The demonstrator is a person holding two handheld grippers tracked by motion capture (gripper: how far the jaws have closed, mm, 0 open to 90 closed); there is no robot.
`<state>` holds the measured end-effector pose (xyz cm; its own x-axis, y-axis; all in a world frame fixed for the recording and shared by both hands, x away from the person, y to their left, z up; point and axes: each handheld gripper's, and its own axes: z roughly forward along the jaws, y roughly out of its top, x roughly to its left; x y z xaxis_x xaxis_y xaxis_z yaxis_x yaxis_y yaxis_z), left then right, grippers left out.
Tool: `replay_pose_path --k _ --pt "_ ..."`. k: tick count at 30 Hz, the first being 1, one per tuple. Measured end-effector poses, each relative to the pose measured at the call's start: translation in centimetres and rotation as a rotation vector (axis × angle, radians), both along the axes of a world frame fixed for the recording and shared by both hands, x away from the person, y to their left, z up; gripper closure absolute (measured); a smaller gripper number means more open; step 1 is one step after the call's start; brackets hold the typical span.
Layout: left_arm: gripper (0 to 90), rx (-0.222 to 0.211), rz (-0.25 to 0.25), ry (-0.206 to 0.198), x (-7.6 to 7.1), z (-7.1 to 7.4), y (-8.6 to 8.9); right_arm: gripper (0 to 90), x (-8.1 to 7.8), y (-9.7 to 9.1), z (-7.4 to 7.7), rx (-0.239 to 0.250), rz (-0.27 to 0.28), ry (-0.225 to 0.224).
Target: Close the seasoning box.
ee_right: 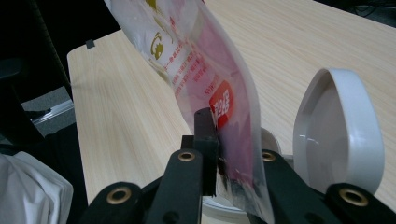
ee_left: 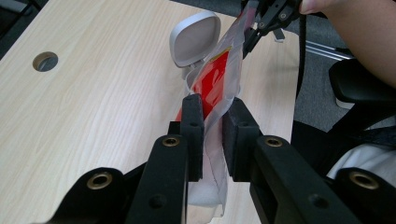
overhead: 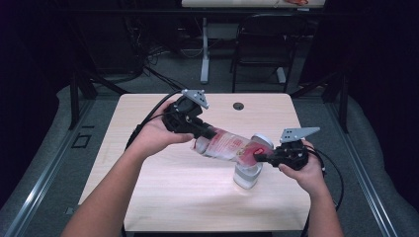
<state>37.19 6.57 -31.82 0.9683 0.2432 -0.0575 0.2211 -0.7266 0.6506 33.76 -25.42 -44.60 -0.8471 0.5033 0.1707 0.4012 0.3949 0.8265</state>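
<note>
A clear plastic bag (overhead: 225,144) with red and pink print hangs stretched between my two grippers above the wooden table (overhead: 163,187). My left gripper (overhead: 200,129) is shut on the bag's left end; its black pads (ee_left: 192,126) pinch the film of the bag (ee_left: 217,86). My right gripper (overhead: 259,157) is shut on the bag's other end (ee_right: 219,102), with the film pressed between its jaws. A white container (overhead: 247,173) with an open hinged lid (ee_right: 338,130) stands on the table right under the bag's right end.
A round cable hole (overhead: 238,106) sits near the table's far edge. Beyond the table stand a black chair (overhead: 262,44) and a desk leg (overhead: 204,49). Cables trail from both grippers over the table's sides.
</note>
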Motion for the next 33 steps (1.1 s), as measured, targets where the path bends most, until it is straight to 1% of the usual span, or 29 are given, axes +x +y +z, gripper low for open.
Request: replay_pose_path --k 9,12,19,24,29,33 --pt "80.1 -0.002 0.003 0.001 0.10 -0.06 -0.02 86.6 -0.08 -0.11 0.12 0.001 0.004 -0.001" --pt "80.1 -0.007 0.004 0.007 0.17 -0.11 -0.02 86.6 -0.14 -0.20 0.19 0.011 0.003 -0.002" --pt "80.0 -0.007 0.013 0.009 0.25 -0.21 0.04 86.6 -0.17 -0.12 0.20 0.008 0.013 -0.001" --pt "80.0 -0.007 0.009 -0.001 0.04 -0.02 -0.01 86.6 -0.12 0.01 0.17 0.006 0.010 -0.004" --pt "80.0 0.004 -0.002 -0.007 -0.08 0.10 0.02 86.6 -0.10 0.21 0.09 0.004 0.017 0.000" --pt "79.9 0.004 -0.002 -0.008 -0.16 0.11 -0.01 86.5 0.01 0.35 -0.02 0.005 0.005 0.000"
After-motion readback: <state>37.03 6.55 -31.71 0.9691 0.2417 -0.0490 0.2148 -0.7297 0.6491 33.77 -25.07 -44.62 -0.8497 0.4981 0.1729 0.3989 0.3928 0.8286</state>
